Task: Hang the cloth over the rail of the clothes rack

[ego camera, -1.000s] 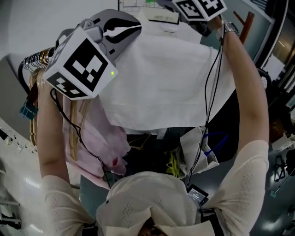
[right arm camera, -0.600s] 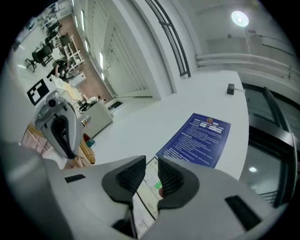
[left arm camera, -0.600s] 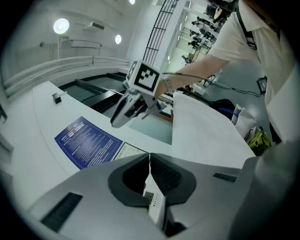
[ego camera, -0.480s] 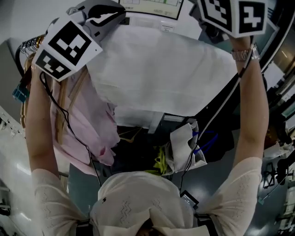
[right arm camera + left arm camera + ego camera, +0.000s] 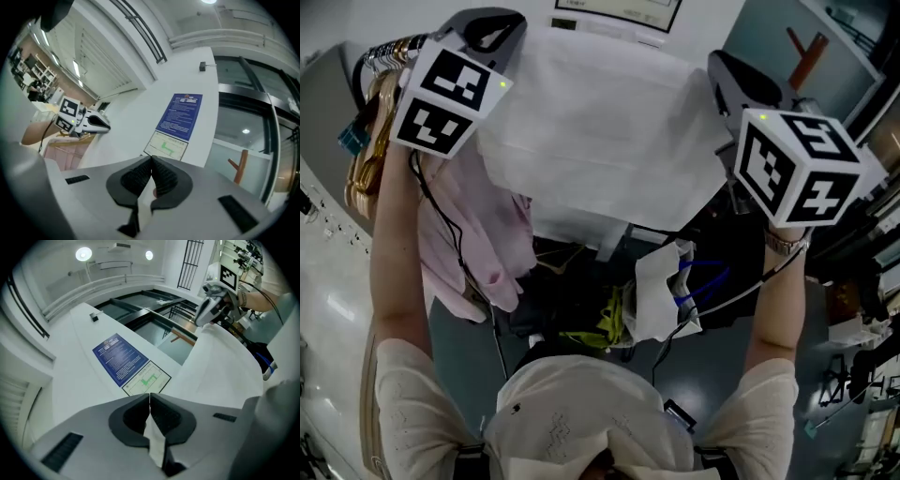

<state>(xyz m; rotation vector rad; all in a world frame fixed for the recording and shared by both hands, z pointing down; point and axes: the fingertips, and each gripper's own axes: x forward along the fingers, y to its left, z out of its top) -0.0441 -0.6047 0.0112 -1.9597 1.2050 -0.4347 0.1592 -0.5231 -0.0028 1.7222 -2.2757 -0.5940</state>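
Observation:
A white cloth [image 5: 600, 141] is stretched out flat between my two grippers, held high in front of a wall. My left gripper [image 5: 492, 28] is shut on the cloth's left edge; a strip of cloth [image 5: 152, 437] shows pinched between its jaws. My right gripper [image 5: 727, 80] is shut on the right edge, with cloth [image 5: 143, 206] trailing from its jaws. The clothes rack's hanger hooks [image 5: 389, 52] bunch at the upper left, just left of the left gripper. The rail itself is hidden. Each gripper view shows the other gripper: the right gripper [image 5: 213, 303], the left gripper [image 5: 91, 122].
A pink garment [image 5: 483, 239] and wooden hangers [image 5: 366, 159] hang on the rack at the left. A blue and white notice [image 5: 126, 362] is on the wall behind. Below the cloth lie a white bag [image 5: 666, 291] with a blue cord and dark clutter. Cables run down both arms.
Both grippers keep hold of the cloth. The right gripper has come down and to the right in the head view; the left one has shifted up and left, and the cloth sits higher.

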